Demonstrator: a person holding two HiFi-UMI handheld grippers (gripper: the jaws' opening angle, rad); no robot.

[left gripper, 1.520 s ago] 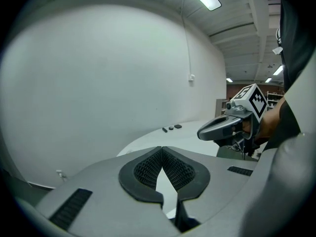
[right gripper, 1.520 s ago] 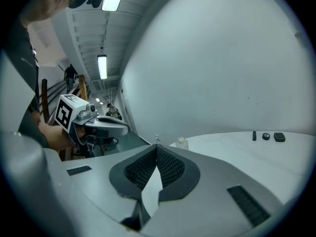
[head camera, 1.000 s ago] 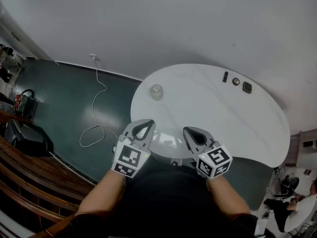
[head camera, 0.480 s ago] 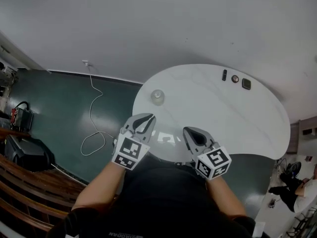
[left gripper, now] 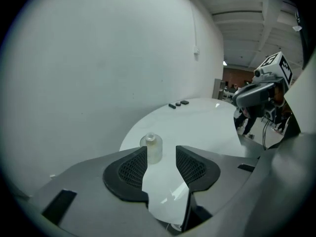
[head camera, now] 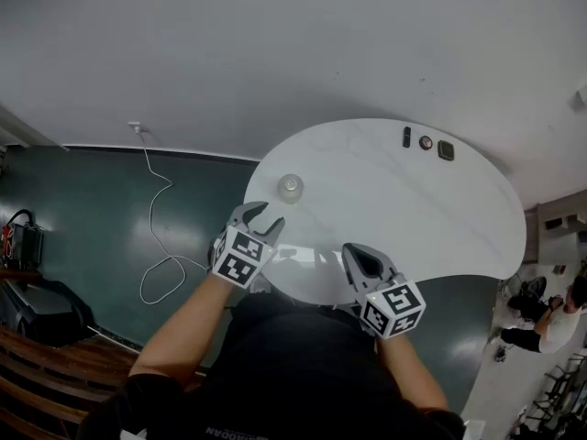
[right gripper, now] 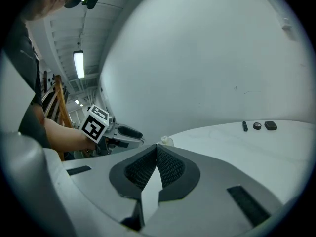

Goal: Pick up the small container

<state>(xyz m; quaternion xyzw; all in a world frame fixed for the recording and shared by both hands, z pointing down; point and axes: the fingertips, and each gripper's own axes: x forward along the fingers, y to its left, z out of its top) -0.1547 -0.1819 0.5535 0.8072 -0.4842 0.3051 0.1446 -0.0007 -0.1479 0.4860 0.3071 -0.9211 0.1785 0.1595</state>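
Observation:
The small container (head camera: 291,187), a clear little bottle with a cap, stands near the left edge of the white round table (head camera: 413,209). My left gripper (head camera: 266,220) hovers just short of it. Its jaws have just been opening and stand open with nothing between them. In the left gripper view the container (left gripper: 152,147) shows beyond the gap of the left gripper (left gripper: 162,154), still apart from the pads. My right gripper (head camera: 356,255) is at the table's near edge, shut and empty. In the right gripper view the container (right gripper: 167,141) peeks over the right gripper (right gripper: 156,149).
Three small dark objects (head camera: 425,142) lie in a row at the table's far side. A white cable (head camera: 156,236) trails over the dark green floor on the left. A white wall rises behind the table. A person (head camera: 541,324) is at the far right.
My left gripper has moved forward over the table edge toward the container and its jaws have opened. The right gripper has slid slightly back and stays shut.

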